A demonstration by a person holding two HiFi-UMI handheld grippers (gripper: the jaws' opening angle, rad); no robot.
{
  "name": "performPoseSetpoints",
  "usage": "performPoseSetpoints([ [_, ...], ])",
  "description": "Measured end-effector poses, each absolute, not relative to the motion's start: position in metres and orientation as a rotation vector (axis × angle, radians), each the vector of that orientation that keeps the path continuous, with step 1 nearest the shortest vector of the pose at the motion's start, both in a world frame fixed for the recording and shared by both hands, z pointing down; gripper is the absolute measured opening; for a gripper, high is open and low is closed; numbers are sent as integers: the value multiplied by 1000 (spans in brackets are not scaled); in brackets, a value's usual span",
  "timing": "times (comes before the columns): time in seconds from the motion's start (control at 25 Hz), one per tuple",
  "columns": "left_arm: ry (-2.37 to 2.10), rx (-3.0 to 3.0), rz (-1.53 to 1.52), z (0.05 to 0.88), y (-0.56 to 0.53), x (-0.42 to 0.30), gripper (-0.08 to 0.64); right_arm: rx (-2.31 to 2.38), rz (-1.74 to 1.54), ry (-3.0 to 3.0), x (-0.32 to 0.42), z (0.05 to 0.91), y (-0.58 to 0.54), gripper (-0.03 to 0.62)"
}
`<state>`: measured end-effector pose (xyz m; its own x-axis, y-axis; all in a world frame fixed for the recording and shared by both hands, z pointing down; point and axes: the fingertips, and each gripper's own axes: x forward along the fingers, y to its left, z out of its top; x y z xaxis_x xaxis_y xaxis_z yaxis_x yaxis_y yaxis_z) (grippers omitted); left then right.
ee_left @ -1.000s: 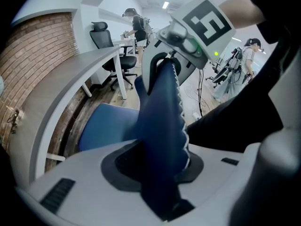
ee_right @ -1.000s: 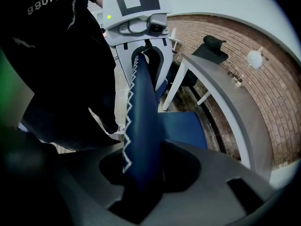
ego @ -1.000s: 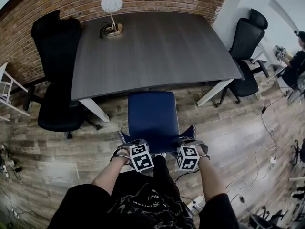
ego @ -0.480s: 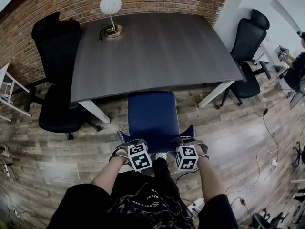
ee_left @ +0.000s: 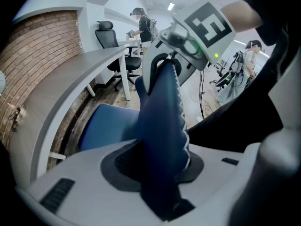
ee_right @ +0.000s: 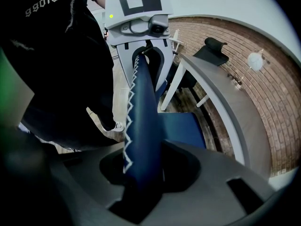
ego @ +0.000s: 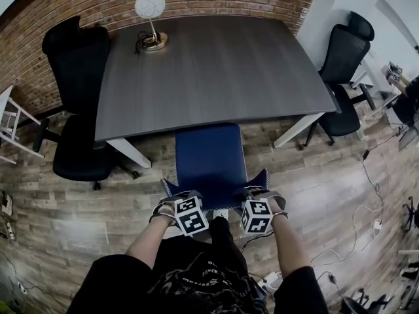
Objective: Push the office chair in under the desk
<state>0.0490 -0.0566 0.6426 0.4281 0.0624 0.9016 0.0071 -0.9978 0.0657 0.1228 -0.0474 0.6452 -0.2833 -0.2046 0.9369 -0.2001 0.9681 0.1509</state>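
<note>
Fingers of left gripper (ego: 175,196) and right gripper (ego: 258,193) clamped on office chair (ego: 209,159) backrest, seat at desk (ego: 216,64) edge

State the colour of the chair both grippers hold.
The chair is dark blue with white zigzag stitching; clearest in right gripper view.

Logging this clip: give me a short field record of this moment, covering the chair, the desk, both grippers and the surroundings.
chair: blue office chair, front of seat at the desk's near edge, most of the seat not under it
desk: grey desk, by a brick wall
left gripper: tongs shut on the backrest, left end
right gripper: tongs shut on the backrest, right end
on desk: lamp, far left corner
nearby: left black chair; right black chair
status: chair not yet pushed in
</note>
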Motion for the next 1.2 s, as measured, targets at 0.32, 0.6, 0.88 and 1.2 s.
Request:
performPoseSetpoints([
  [0.32,31,2609,1648,644,-68,57,133,276,-15,-1870,131,646,-59,110],
  [0.6,21,2600,1644,645,-79,62,133,267,-30,-1868,137,649,-72,110],
  [0.88,15,2598,1632,645,-89,69,133,255,-33,-1869,143,648,-84,111],
  [1.2,9,2592,1635,647,-98,76,135,243,-38,-1872,150,650,-93,112],
])
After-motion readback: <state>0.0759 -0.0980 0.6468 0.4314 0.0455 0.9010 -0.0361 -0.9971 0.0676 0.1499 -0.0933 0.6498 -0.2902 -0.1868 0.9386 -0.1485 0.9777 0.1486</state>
